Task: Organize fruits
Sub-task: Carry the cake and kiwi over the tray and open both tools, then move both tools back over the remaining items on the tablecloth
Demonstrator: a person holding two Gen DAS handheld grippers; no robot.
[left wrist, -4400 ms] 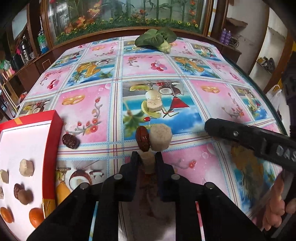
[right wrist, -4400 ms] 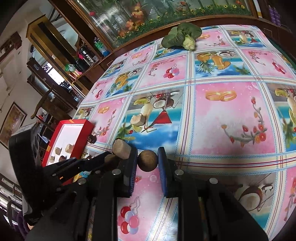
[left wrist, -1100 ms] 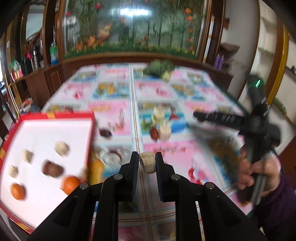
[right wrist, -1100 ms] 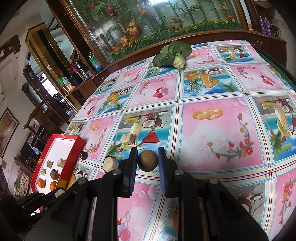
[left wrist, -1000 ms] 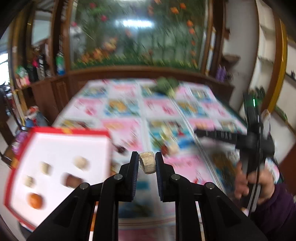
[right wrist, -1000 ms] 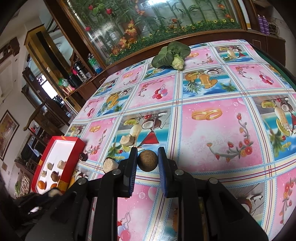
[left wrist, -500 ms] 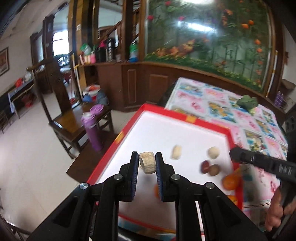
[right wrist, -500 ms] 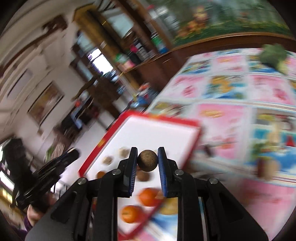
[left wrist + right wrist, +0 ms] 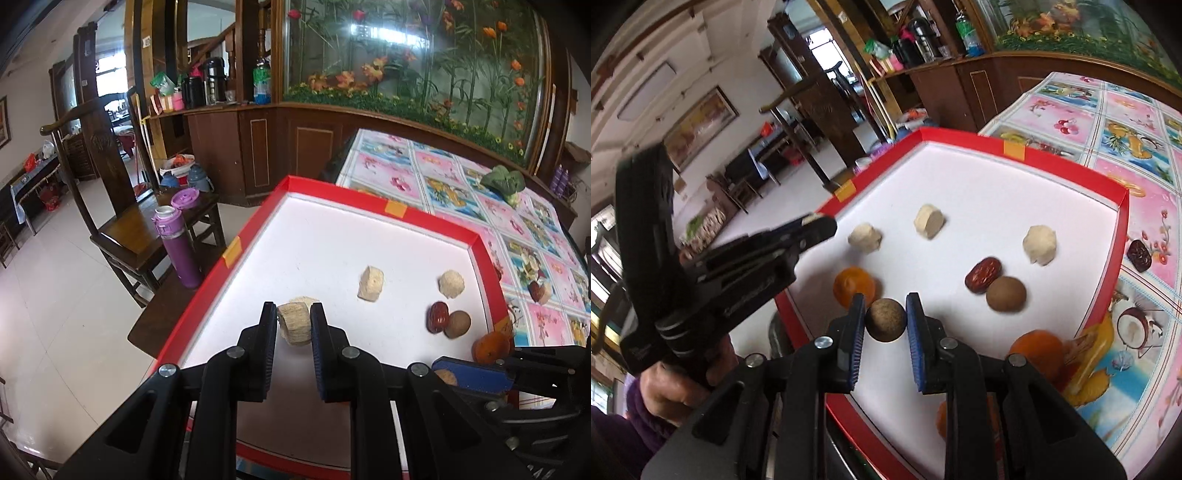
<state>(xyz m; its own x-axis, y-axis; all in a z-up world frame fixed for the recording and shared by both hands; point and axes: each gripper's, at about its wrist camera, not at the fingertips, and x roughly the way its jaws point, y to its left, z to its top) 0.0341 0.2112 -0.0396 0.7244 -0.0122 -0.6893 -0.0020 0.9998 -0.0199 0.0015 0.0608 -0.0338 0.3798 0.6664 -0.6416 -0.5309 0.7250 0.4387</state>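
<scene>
My left gripper (image 9: 294,326) is shut on a beige fibrous chunk (image 9: 293,328) above the near left part of the red-rimmed white tray (image 9: 332,190). My right gripper (image 9: 885,321) is shut on a round brown ball fruit (image 9: 885,320) over the tray's (image 9: 960,138) near edge. In the tray lie pale chunks (image 9: 929,221), (image 9: 1039,244), (image 9: 865,238), a red date (image 9: 983,274), a brown round fruit (image 9: 1005,293) and orange fruits (image 9: 854,286), (image 9: 1036,347). The left gripper (image 9: 816,223) shows at the tray's left edge in the right wrist view, held by a hand (image 9: 677,387).
The tray sits at the corner of a table with a pink and blue patterned cloth (image 9: 461,184). A dark date (image 9: 1138,255) lies on the cloth right of the tray; another date and pale chunk (image 9: 538,290) lie further off. A wooden chair with a purple flask (image 9: 177,247) stands left. A leafy vegetable (image 9: 502,182) lies far back.
Both grippers have swung left from the tablecloth to above the tray, each still holding its fruit. The left one has sunk a little closer to the tray floor.
</scene>
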